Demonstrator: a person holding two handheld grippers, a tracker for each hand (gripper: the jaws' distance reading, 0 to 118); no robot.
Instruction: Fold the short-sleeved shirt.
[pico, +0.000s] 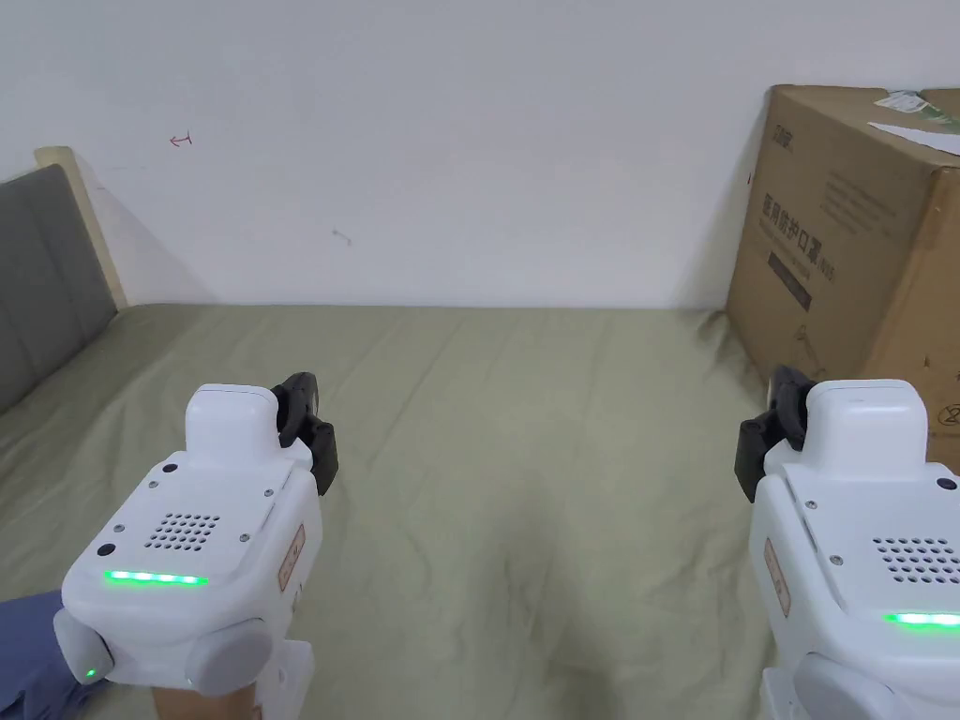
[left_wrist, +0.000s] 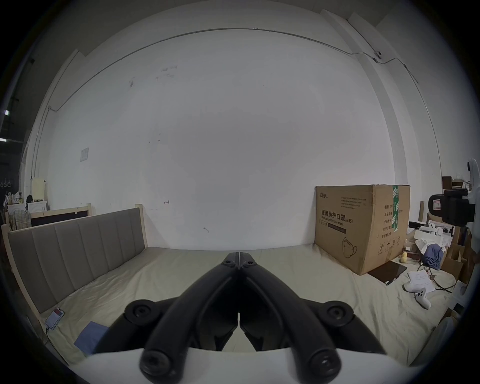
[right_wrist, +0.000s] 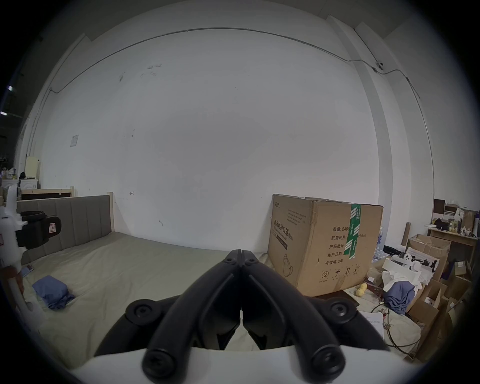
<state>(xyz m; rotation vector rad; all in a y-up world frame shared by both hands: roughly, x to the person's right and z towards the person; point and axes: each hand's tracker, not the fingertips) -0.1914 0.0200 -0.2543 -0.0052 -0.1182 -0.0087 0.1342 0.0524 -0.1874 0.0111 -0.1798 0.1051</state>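
A blue shirt (right_wrist: 52, 292) lies bunched in a small heap on the olive bed sheet (pico: 525, 450), near the bed's left side; a corner of the shirt (left_wrist: 89, 335) shows at the lower left of the left gripper view, and a blue patch (pico: 28, 647) at the head view's bottom left. My left gripper (pico: 305, 422) hovers above the sheet, its jaws shut with nothing between them (left_wrist: 238, 256). My right gripper (pico: 773, 427) hovers level with it on the right, also shut and empty (right_wrist: 241, 253). Both point at the white wall.
A big cardboard box (pico: 853, 253) stands on the bed's right end against the wall. A grey padded headboard (pico: 42, 272) bounds the left. A phone (left_wrist: 54, 317) lies by the headboard. A white controller (left_wrist: 422, 297), papers and cables lie beyond the box.
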